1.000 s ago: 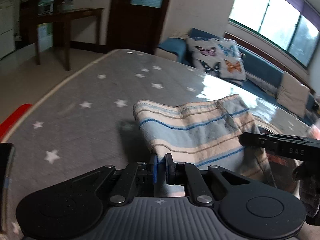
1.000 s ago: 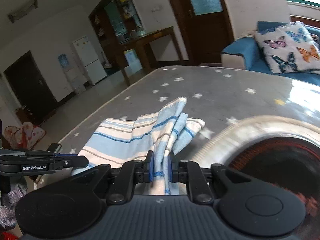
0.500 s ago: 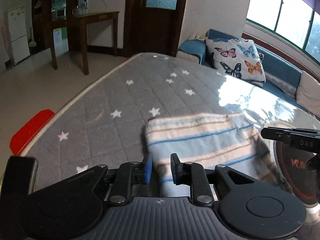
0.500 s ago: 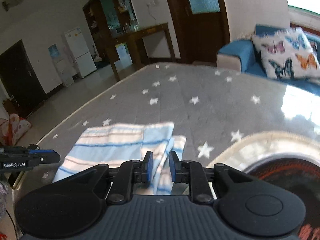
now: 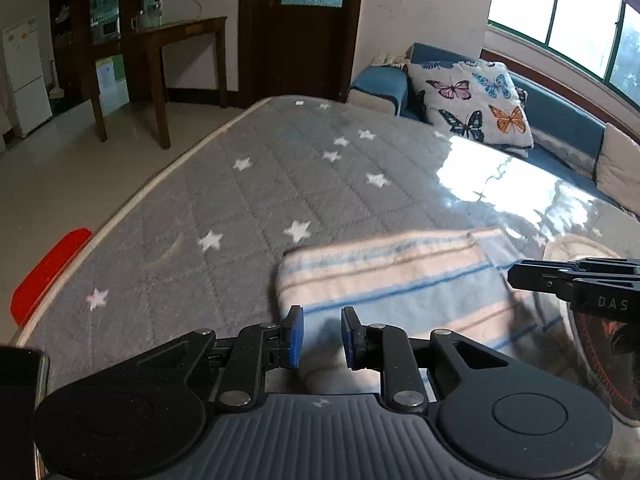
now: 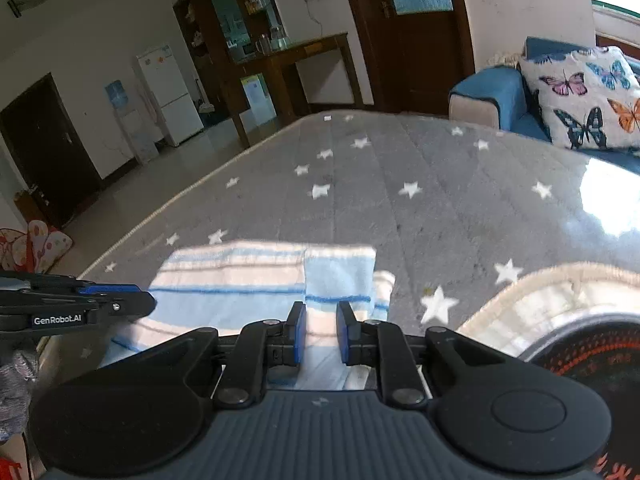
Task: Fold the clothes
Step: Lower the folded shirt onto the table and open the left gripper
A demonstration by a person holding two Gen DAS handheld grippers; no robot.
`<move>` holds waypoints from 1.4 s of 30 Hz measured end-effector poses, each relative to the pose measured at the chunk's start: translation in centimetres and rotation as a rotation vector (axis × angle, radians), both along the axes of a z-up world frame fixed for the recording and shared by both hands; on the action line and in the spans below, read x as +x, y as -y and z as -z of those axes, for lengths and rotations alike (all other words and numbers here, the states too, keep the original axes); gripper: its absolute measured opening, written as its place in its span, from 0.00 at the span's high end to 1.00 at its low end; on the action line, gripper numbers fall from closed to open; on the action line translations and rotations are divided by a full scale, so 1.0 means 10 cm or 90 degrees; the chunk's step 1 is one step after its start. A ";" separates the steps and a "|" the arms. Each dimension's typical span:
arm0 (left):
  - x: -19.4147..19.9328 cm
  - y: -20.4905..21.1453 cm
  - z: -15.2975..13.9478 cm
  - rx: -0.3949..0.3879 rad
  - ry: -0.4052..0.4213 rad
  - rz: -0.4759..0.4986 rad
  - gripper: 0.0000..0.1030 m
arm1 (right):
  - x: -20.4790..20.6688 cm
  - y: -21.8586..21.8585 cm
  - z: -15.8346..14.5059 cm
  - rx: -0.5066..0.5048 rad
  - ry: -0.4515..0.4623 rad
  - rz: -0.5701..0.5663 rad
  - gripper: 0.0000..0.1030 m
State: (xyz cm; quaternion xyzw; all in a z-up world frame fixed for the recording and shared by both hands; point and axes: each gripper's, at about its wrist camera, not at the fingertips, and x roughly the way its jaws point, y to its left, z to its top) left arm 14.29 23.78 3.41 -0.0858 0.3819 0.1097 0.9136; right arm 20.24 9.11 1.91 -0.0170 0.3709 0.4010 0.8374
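Currently: striped blue-and-cream towel [image 5: 404, 280], folded, flat on grey star-print mattress [image 5: 256, 200]. My left tool [image 5: 322, 336] and right tool [image 6: 321, 332] released, empty. Next I regrip its near edge evenly.

A tiled floor [image 5: 80, 168] is seen beyond the starred grey mattress [image 5: 280, 184]. A dark door [image 6: 416, 32], wooden table [image 5: 176, 40], white fridge [image 6: 170, 92], blue sofa [image 5: 560, 120] and bright windows [image 5: 560, 12] are visible.

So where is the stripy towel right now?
The stripy towel lies flat on the grey star mat, just ahead of both grippers in both wrist views, with the round rug to its right.
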 end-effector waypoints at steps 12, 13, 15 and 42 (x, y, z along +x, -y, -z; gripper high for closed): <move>0.62 0.30 0.08 -0.041 0.007 0.045 0.78 | 0.16 -0.18 0.08 0.008 -0.011 -0.013 0.84; 0.66 0.30 0.11 -0.037 0.001 0.043 0.78 | 0.16 -0.18 0.08 0.007 -0.012 -0.016 0.84; 0.66 0.31 0.14 -0.036 -0.003 0.042 0.77 | 0.16 -0.16 0.06 0.006 -0.012 -0.019 0.84; -0.82 0.65 0.15 0.019 -0.003 0.084 0.54 | -1.02 0.57 -0.17 -0.057 0.031 -0.124 0.84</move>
